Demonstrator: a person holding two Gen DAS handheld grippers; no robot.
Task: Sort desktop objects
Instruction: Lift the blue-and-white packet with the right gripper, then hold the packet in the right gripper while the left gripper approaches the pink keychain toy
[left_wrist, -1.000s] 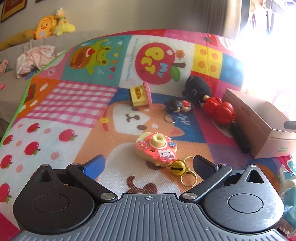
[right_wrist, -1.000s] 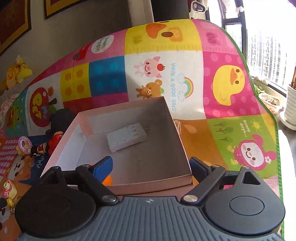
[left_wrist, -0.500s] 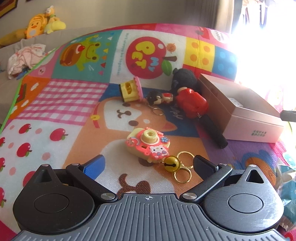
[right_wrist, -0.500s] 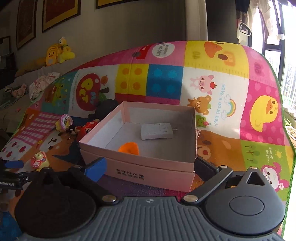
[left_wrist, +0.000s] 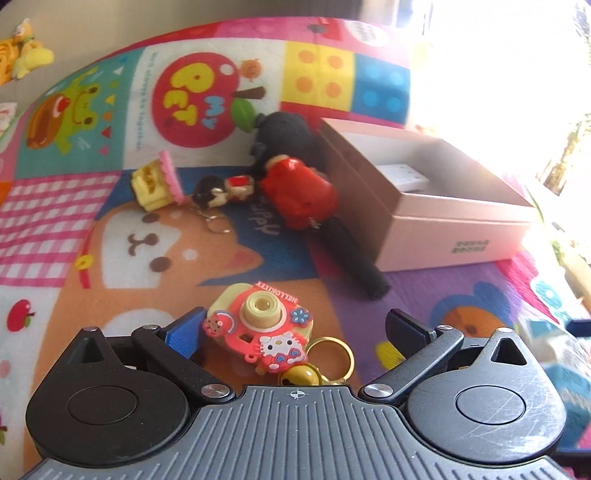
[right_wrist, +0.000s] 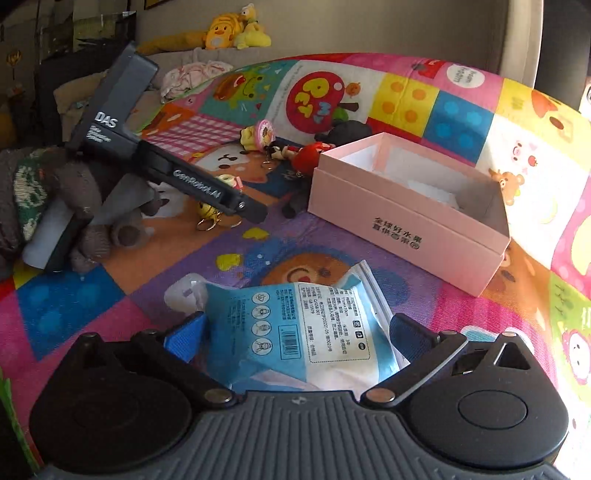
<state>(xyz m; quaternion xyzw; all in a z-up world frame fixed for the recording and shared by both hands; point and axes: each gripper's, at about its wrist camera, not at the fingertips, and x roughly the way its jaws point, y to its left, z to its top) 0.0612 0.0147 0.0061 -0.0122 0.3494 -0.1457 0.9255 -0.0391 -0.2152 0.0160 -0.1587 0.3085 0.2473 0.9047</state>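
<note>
My left gripper (left_wrist: 293, 334) is open around a pink Hello Kitty toy camera keychain (left_wrist: 258, 334) with a gold bell (left_wrist: 299, 374), lying on the play mat. The left finger's blue pad (left_wrist: 183, 334) is close to the camera. My right gripper (right_wrist: 295, 339) is open over a blue-and-white plastic packet (right_wrist: 299, 328) that lies between its fingers. An open pink box (right_wrist: 410, 218) holds a white item (left_wrist: 404, 177). The left gripper also shows in the right wrist view (right_wrist: 236, 205).
A yellow-pink cupcake toy (left_wrist: 157, 182), a small doll keychain (left_wrist: 221, 192), a red figure (left_wrist: 299, 194), a black plush (left_wrist: 288, 138) and a black stick (left_wrist: 354, 258) lie left of the box. The colourful mat (left_wrist: 74, 240) covers the surface. Plush toys (right_wrist: 236, 27) sit far back.
My left gripper moved forward so the toy camera now lies between its fingers. My right gripper swung away from the box and dropped down over the blue packet.
</note>
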